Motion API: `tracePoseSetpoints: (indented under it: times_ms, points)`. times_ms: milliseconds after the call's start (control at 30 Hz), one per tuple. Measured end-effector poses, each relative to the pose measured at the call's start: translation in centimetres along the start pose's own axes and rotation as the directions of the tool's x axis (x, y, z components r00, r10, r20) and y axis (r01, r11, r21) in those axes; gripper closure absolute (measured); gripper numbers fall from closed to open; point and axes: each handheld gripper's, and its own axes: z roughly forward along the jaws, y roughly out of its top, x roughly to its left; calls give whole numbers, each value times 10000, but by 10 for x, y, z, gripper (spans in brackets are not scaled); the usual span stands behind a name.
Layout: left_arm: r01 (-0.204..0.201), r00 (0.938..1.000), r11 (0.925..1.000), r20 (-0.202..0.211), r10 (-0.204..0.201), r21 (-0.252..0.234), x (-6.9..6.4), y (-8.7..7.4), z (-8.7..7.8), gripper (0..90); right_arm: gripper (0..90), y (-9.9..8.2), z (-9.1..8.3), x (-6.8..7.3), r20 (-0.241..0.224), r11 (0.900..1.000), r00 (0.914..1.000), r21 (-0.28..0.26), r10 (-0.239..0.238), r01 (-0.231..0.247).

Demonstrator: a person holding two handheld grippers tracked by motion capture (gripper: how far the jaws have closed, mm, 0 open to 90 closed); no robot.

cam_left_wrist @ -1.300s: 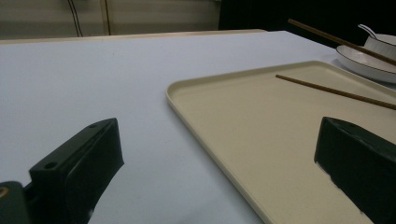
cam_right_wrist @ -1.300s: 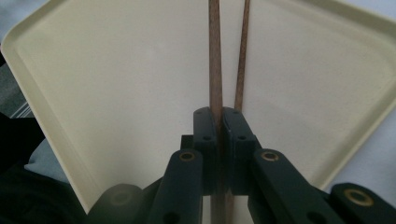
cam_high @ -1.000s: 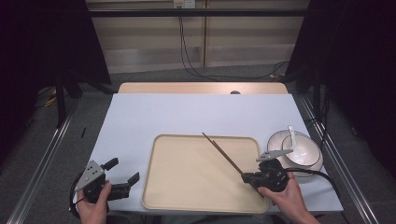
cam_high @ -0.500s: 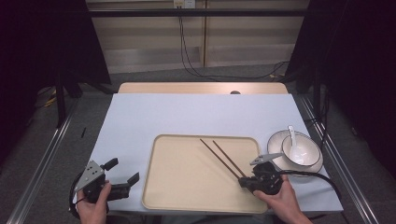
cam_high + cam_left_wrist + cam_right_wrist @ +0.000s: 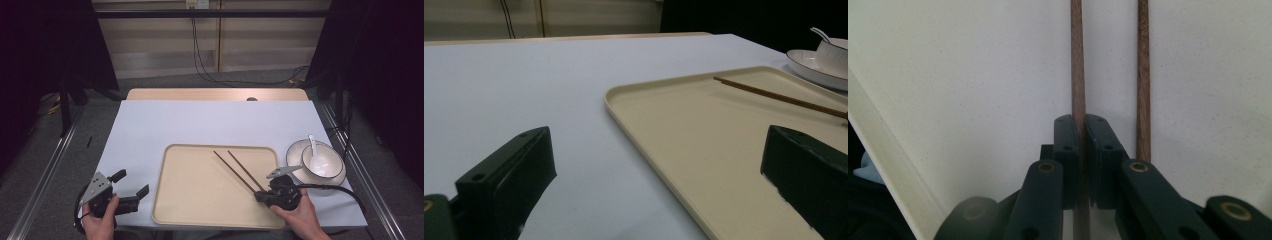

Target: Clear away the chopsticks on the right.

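With the right tool [image 5: 262, 196] clamped on one chopstick [image 5: 1078, 75] over the tray [image 5: 200, 220], its mate [image 5: 1143, 75] lying just beside, and the left tool [image 5: 131, 192] idle and open on the desk [image 5: 200, 125], placement appears under way; next, lower and release.

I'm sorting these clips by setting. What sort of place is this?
Probably a lab or recording booth staged for table-setting, not a real dining room: dark curtains flank the table, cables run across the floor behind it, and the table bears just a tray, chopsticks and a bowl.
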Motion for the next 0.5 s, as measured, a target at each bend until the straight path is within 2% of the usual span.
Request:
tracePoseSetpoints:
  times_ms: [200,333,400,433,467,500]
  points:
    - [29,10000,10000,68,-29,-49,0,0,0,9,842,-1,1,1,33,9998,10000,-204,-25,25]
    - [32,10000,10000,73,-32,-45,0,0,0,9,795,-2,0,3,-146,9997,9999,-239,3,-6]
    - [31,10000,10000,63,-30,-30,0,0,-1,9,742,-3,0,3,-112,9995,9999,-290,-79,75]
    - [39,10000,10000,14,-39,-31,0,0,-1,9,709,-3,0,3,-235,9994,9997,-328,-99,91]
    - [39,10000,10000,14,-39,-31,0,0,-1,9,709,-3,0,3,-235,9994,9997,-328,-99,91]
    - [29,10000,10000,-1,-29,-26,0,0,-1,9,682,-3,-2,3,-36,9993,9999,-328,-169,167]
